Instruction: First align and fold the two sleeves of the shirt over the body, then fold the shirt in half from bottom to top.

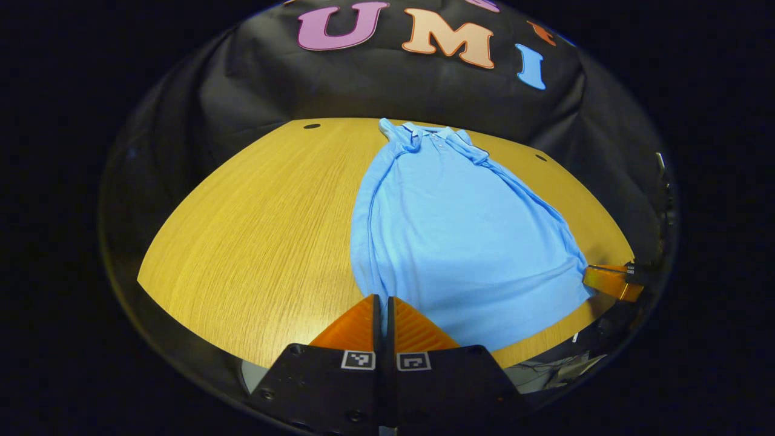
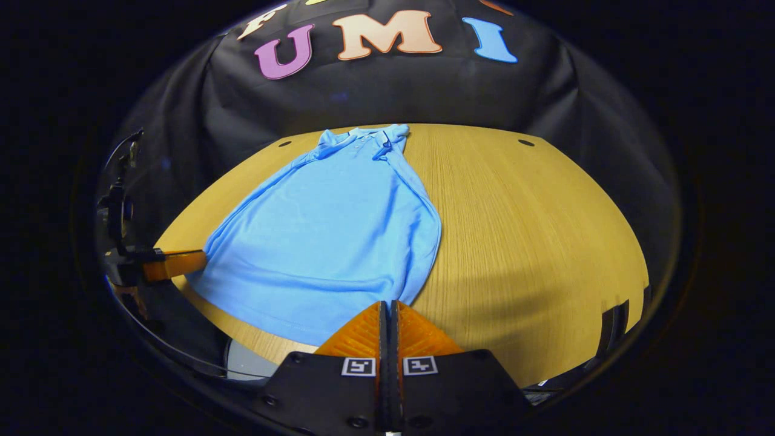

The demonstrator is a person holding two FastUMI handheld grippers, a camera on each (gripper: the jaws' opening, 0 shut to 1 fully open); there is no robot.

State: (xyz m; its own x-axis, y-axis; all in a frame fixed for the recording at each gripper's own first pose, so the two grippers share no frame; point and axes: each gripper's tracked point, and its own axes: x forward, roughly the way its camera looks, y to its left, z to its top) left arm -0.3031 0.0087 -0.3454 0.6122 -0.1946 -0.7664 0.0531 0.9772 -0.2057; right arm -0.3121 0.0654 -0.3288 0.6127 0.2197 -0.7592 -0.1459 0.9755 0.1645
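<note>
A light blue polo shirt (image 1: 460, 230) lies flat on the wooden table (image 1: 260, 230), collar (image 1: 433, 134) at the far end and hem toward me. Both sleeves are folded in along the sides of the body. In the left gripper view my left gripper (image 1: 383, 300) is shut at the hem's near left corner, with the cloth edge running into its tips. In the right gripper view my right gripper (image 2: 388, 304) is shut at the other hem corner of the shirt (image 2: 327, 236). Each gripper also appears across the hem from the other: the right gripper (image 1: 590, 274) and the left gripper (image 2: 200, 259).
Bare table (image 2: 533, 230) stretches wide on either side of the shirt. Small dark holes (image 1: 312, 126) (image 2: 525, 143) sit near the far corners. The black cloth wall rises just behind the collar. The table's near edge runs close under both grippers.
</note>
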